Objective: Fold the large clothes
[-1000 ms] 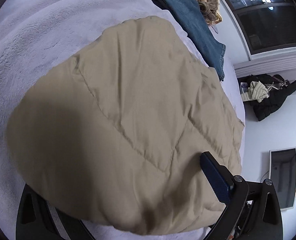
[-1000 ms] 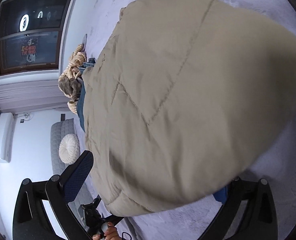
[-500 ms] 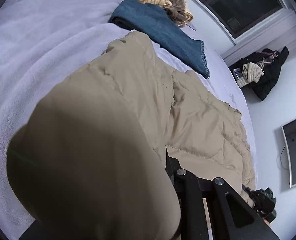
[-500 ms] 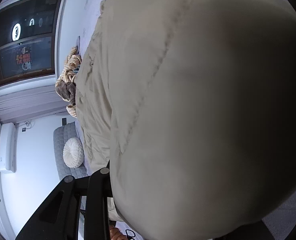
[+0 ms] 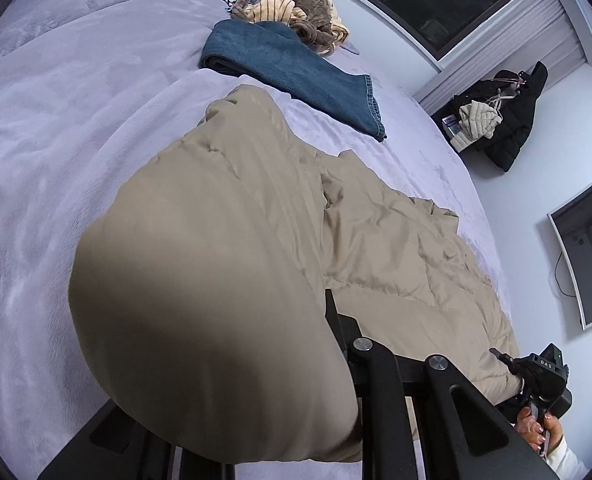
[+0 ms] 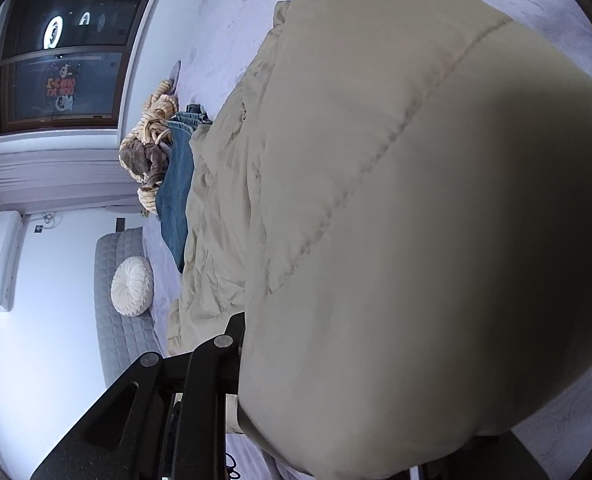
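Note:
A beige quilted jacket (image 5: 375,240) lies spread on the lilac bed cover (image 5: 76,120). My left gripper (image 5: 313,314) is shut on its near edge. The raised fabric bulges over the jaws and hides the left finger. In the right wrist view the same jacket (image 6: 335,160) fills most of the frame. The jaws of my right gripper (image 6: 256,332) are closing with the padded edge pressed between them, and only the left finger (image 6: 232,332) shows. The right gripper's body (image 5: 535,372) also appears in the left wrist view at the jacket's far corner, held by a hand (image 5: 535,436).
Folded blue jeans (image 5: 296,76) lie beyond the jacket, with a heap of striped and brown clothes (image 5: 303,12) behind them. Dark coats (image 5: 507,120) hang by the window wall. A screen (image 5: 583,256) is mounted on the wall. A round white cushion (image 6: 132,286) leans on the grey headboard (image 6: 112,340).
Both grippers went from wide open around the jacket's near edge to shut on it. They have lifted the edge, so the fabric now bulges up close to both cameras.

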{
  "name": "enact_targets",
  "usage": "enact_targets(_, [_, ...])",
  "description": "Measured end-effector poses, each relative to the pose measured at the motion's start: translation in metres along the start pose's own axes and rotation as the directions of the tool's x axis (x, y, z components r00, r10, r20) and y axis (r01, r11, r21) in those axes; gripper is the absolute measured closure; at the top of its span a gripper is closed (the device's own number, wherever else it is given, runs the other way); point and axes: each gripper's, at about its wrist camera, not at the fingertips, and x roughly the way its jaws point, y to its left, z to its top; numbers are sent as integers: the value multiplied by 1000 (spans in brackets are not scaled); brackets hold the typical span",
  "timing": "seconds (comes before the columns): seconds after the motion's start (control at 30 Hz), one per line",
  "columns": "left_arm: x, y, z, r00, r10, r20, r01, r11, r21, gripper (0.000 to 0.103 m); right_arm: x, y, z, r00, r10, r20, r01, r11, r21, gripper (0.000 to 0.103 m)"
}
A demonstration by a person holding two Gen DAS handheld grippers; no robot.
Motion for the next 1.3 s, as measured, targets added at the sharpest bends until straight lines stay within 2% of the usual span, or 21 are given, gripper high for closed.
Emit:
enact_targets(0.13, [-30,5,-37,1000,7,-24,-7,1000,-13,81,-16,-11,-18,999,-13,-40,13,1000,13,79])
enact_targets(0.23, [-55,8,-71,997,31,-65,-31,1000,0,81,-35,-21,-37,997,-31,-73,32,999,7,79])
enact_targets(0.37, [-80,17,-115,992,54,-117,-58,998,-31,81,-58,-34,-63,991,-49,-126,52,999,15,79])
enact_targets(0.5, [-88,29,-148,975,121,-184,-132,990,-48,80,-66,-46,-85,984,-84,-160,89,996,28,77])
enact_targets(0.53, [-89,32,-151,970,137,-200,-150,987,-51,80,-67,-51,-87,980,-104,-167,110,994,26,76])
enact_targets(0.6, [-96,37,-158,961,187,-204,-201,978,-52,68,-65,-49,-83,976,-140,-168,145,989,20,69])
enact_targets(0.63, [-101,40,-159,958,211,-192,-224,973,-51,65,-61,-45,-80,976,-145,-165,150,988,20,68])
enact_targets(0.73, [-118,49,-162,959,224,-170,-240,968,-75,65,-62,-42,-77,970,-185,-156,185,983,-13,63])
enact_targets(0.83, [-125,59,-162,954,257,-157,-272,959,-85,65,-67,-43,-76,959,-244,-142,237,969,-67,59])
enact_targets(0.93, [-131,67,-163,947,287,-147,-305,944,-121,65,-77,-47,-77,952,-279,-124,272,960,-69,55])
enact_targets(1.0, [-134,74,-163,927,353,-126,-369,919,-140,65,-81,-54,-77,948,-298,-116,293,955,-53,55])
enact_targets(1.1, [-127,92,-163,920,361,-153,-386,905,-181,65,-94,-67,-81,933,-344,-109,342,939,-36,54])
enact_targets(1.2, [-112,96,-165,898,393,-199,-423,894,-146,65,-100,-76,-81,912,-394,-111,393,919,-28,51])
enact_targets(1.3, [-109,90,-164,880,425,-213,-454,883,-117,65,-114,-80,-84,905,-410,-117,408,912,-37,48])
